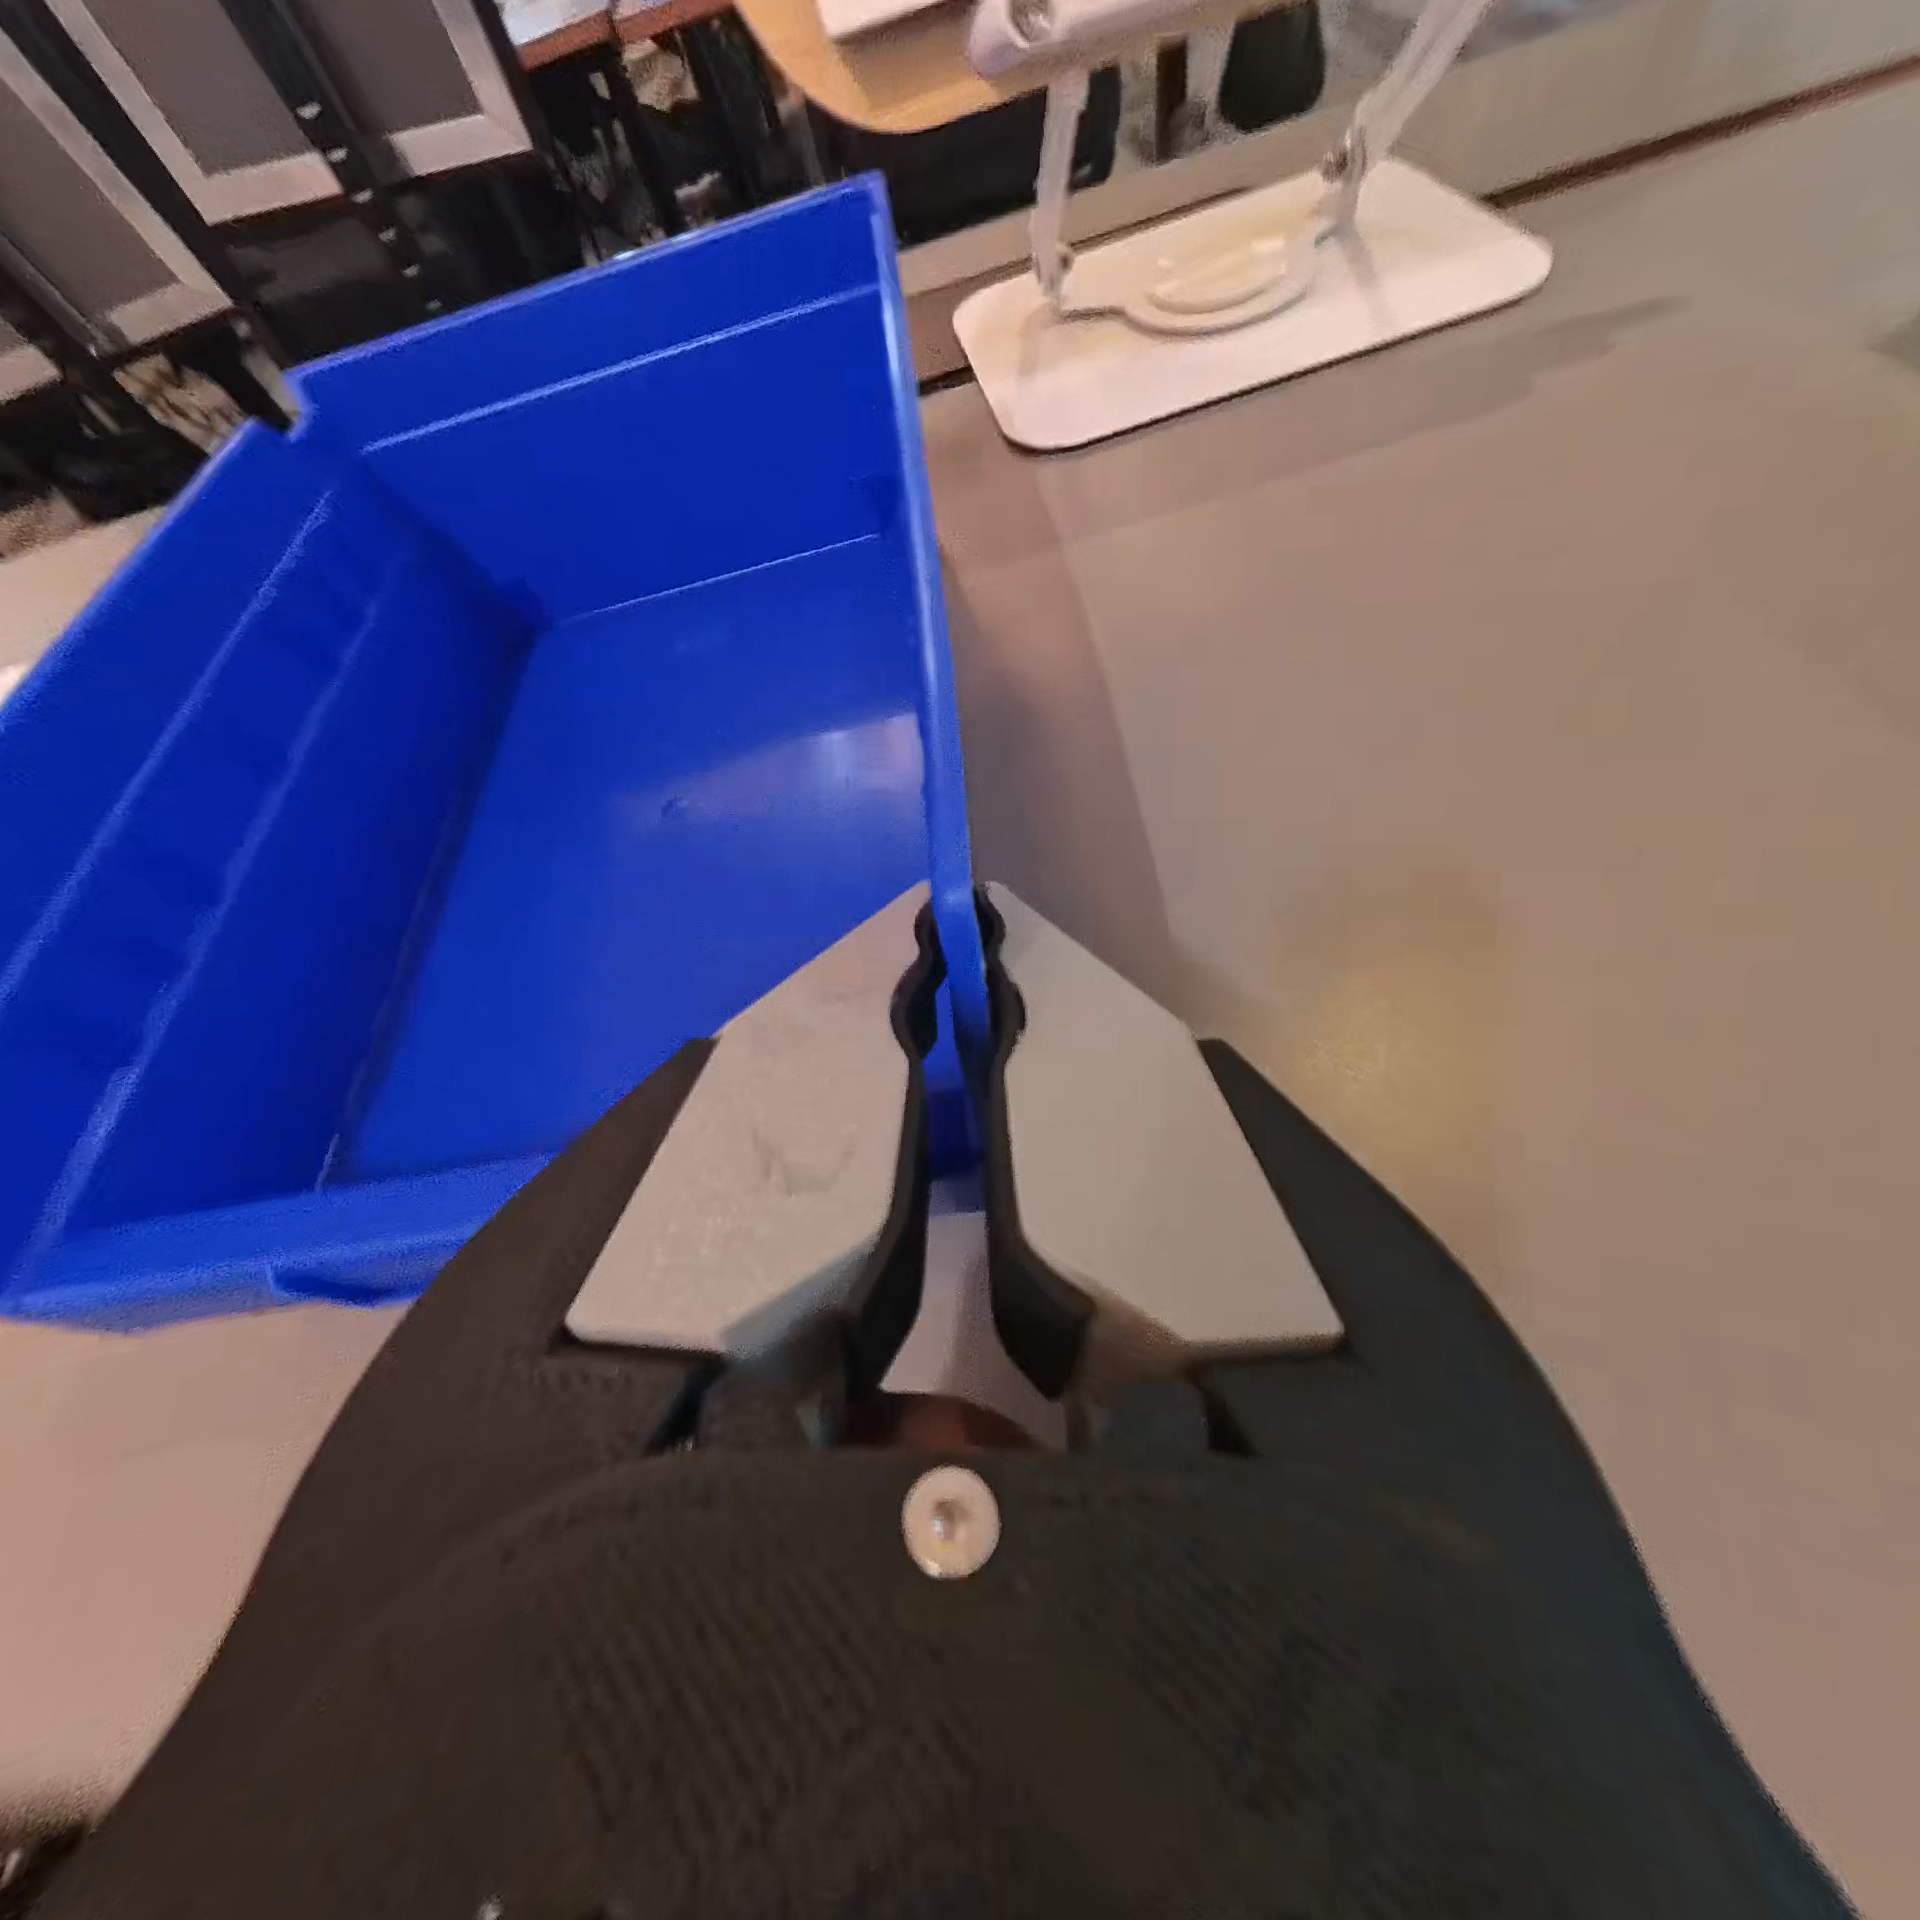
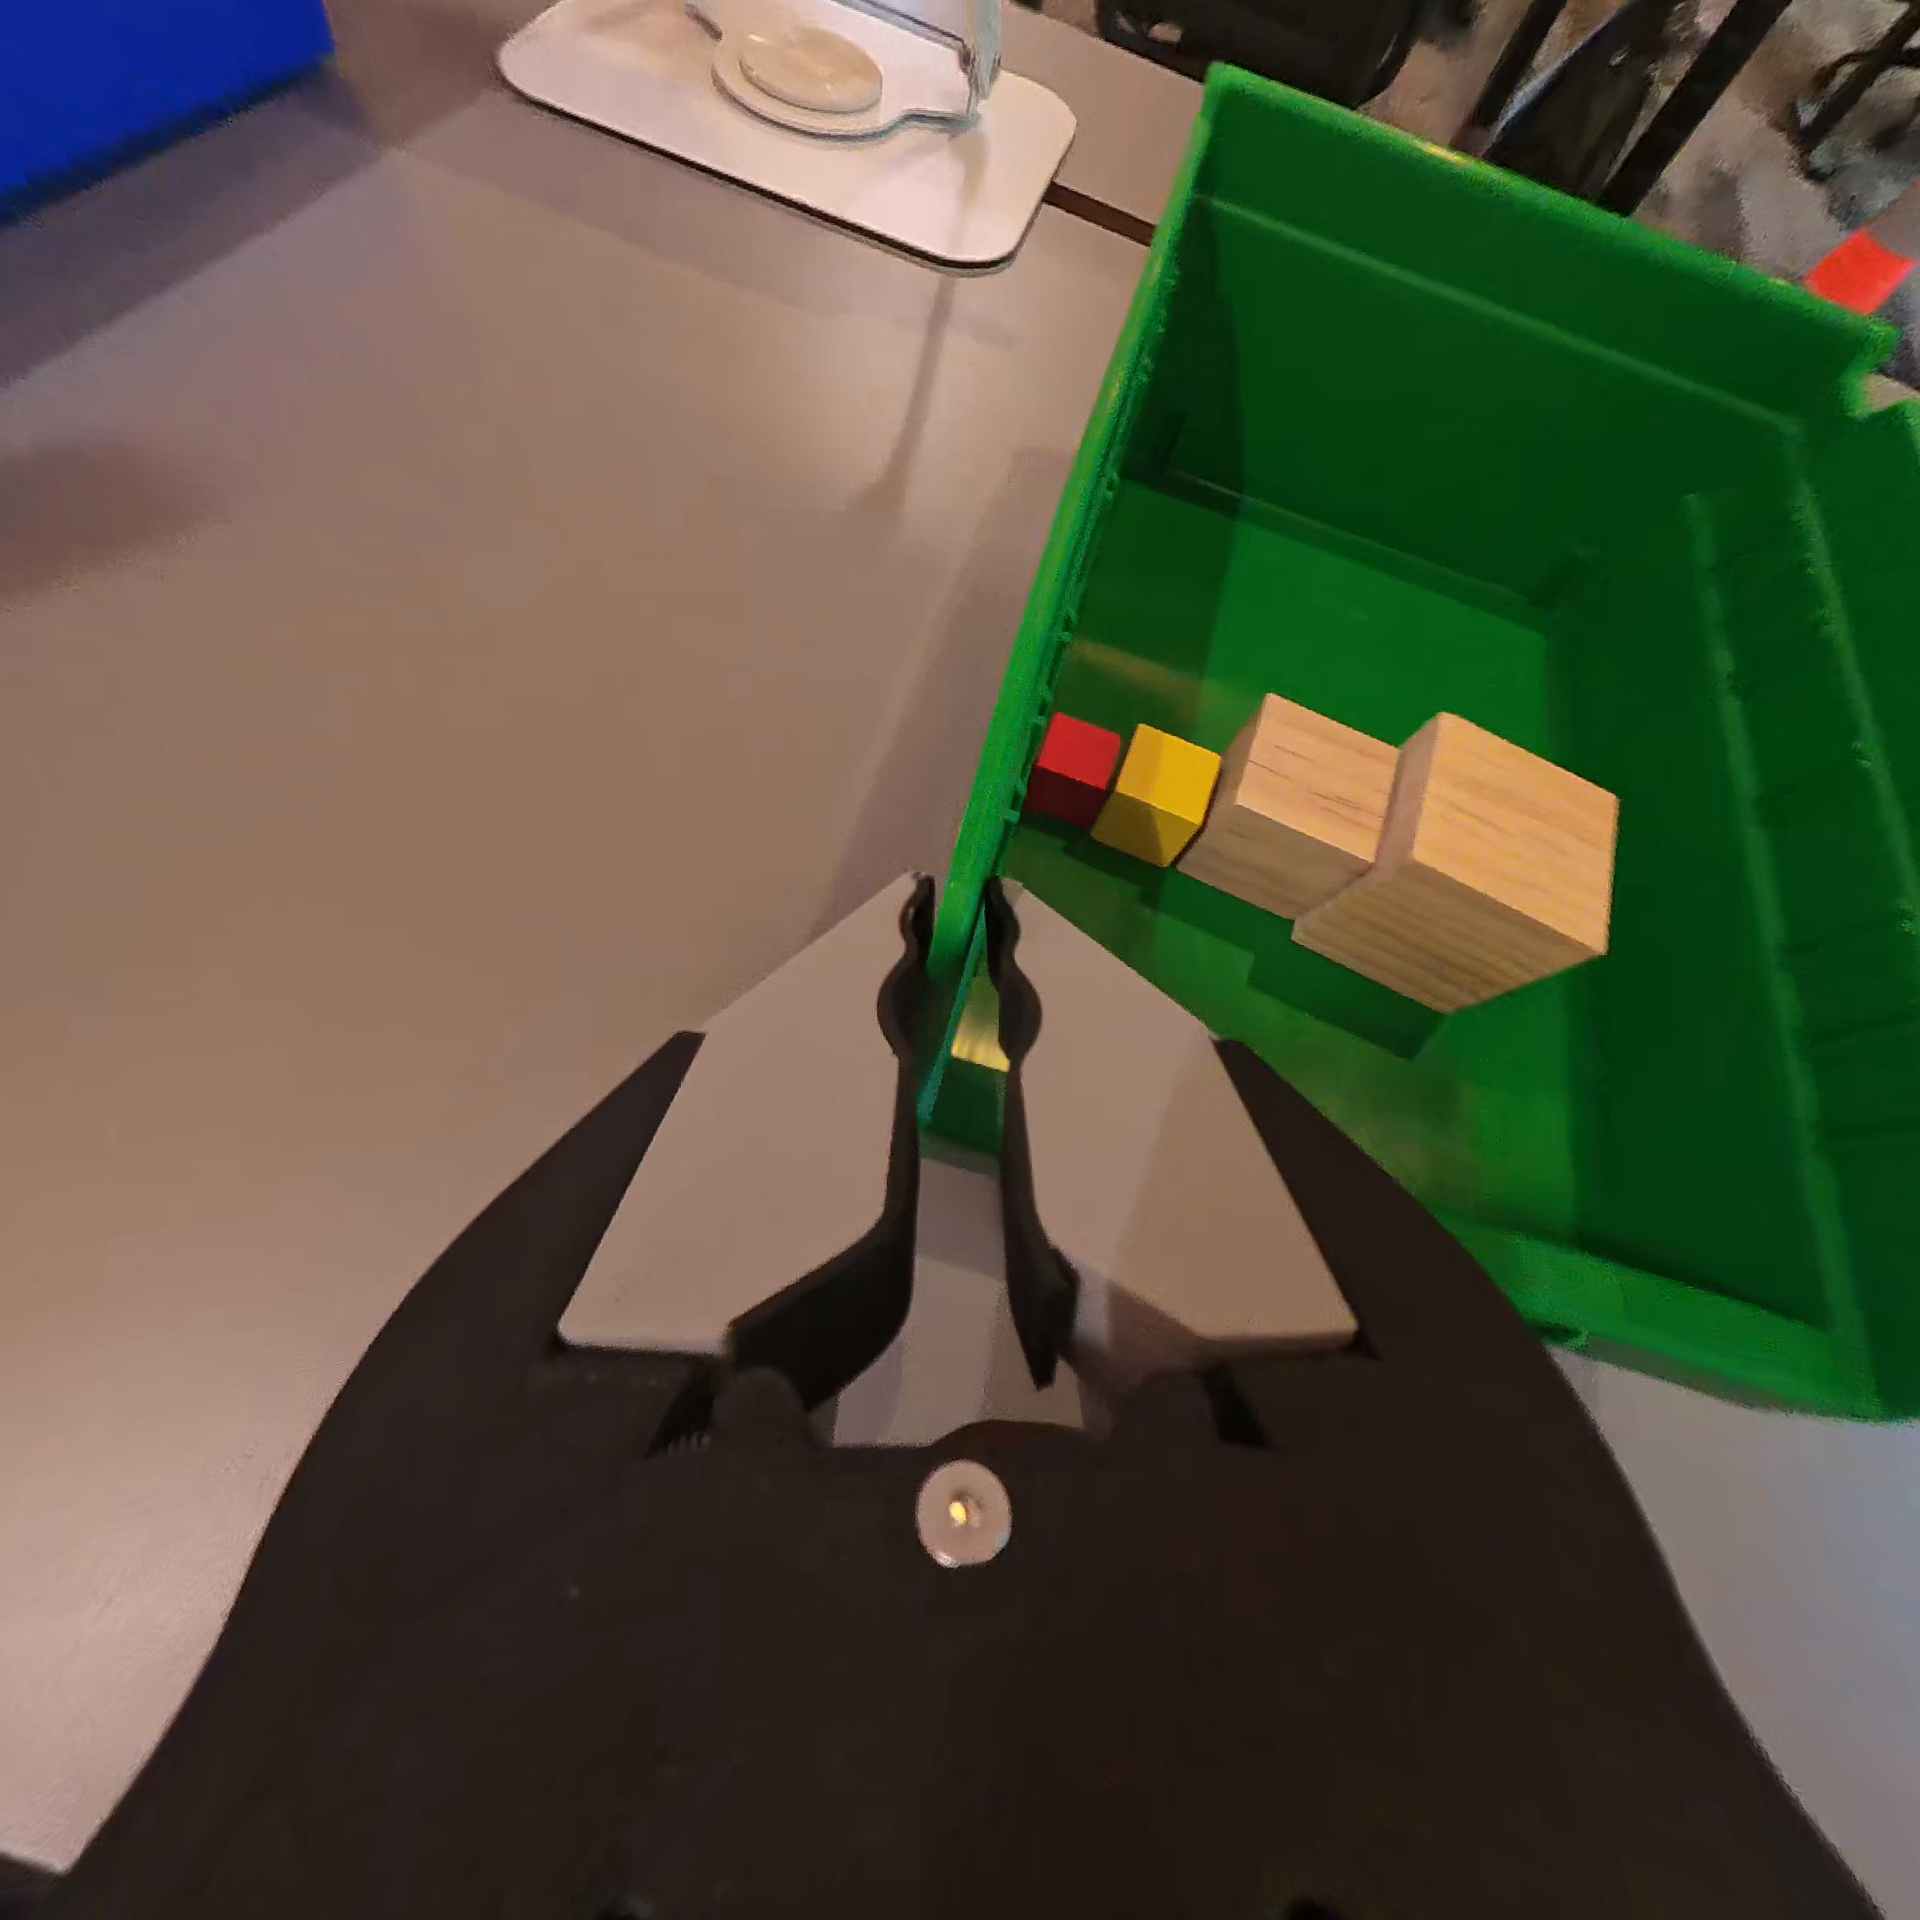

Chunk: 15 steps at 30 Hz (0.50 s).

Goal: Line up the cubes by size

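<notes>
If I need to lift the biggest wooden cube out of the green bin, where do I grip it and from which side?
Come from above: the largest wooden cube sits at the row's end inside the green bin, apparently touching the smaller wooden cube. Probably pinch the two flat faces running across the row, which look clear.

- A grey table (image 1: 1455, 727) fills most of both wrist views; its matte top carries soft reflections and a faint yellowish patch of light.
- A white stand base (image 1: 1247, 312), a flat plate with rounded corners, lies at the far side of the table, with a round raised disc on it and pale slanted legs rising from it; it also shows in the right wrist view (image 2: 790, 135).
- Dark metal frames (image 1: 343, 156) with grey panels stand beyond the table's far edge.
- A curved light wooden edge (image 1: 883, 94) shows behind.
- A small red patch (image 2: 1860, 272) lies on the floor off the table.
</notes>
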Motion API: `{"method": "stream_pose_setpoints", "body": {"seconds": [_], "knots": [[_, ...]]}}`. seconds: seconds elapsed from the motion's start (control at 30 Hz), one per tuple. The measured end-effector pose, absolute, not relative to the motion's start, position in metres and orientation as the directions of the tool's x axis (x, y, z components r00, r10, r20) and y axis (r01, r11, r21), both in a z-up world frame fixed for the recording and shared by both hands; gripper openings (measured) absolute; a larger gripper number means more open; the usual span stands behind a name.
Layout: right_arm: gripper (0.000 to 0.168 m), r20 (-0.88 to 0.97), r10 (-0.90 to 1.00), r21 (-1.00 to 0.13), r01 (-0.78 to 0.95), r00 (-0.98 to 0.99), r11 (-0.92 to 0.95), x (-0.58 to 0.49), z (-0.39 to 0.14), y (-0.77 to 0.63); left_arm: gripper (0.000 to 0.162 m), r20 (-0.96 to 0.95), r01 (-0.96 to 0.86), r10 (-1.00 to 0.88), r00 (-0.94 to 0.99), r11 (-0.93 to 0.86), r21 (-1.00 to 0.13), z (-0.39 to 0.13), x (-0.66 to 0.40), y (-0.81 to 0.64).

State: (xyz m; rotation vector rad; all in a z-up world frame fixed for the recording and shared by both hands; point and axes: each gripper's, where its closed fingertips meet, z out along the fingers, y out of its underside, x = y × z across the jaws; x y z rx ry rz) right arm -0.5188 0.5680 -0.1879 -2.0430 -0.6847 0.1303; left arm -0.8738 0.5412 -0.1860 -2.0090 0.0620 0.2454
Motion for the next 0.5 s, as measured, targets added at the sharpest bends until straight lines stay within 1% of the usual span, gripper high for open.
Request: {"method": "stream_pose_setpoints", "body": {"seconds": [0.1,0.23,0.37,0.43,0.5], "knots": [[0.006,0.141,0.539,-0.842,0.386,0.831,-0.376,-0.535,-0.187,0.544,0.001,-0.106,-0.089,0.036,0.994,-0.322,-0.943,-0.152,-0.87,0.517],[0.008,0.081,0.582,-0.867,0.346,0.809,-0.36,-0.584,-0.186,0.513,0.002,-0.007,-0.012,-0.025,1.0,-0.172,-0.985,-0.091,-0.858,0.486],[0.013,0.015,0.641,-0.895,0.297,0.767,-0.334,-0.662,-0.185,0.483,0.002,0.01,0.007,-0.107,0.994,-0.033,-0.999,-0.016,-0.831,0.459],[0.017,-0.014,0.667,-0.905,0.274,0.745,-0.326,-0.705,-0.185,0.472,0.002,0.004,0.006,-0.156,0.988,0.011,-1.0,0.017,-0.811,0.449],[0.018,-0.002,0.682,-0.91,0.28,0.732,-0.304,-0.747,-0.185,0.465,0.002,0.016,0.023,-0.209,0.978,0.035,-0.999,0.045,-0.79,0.442]]}}
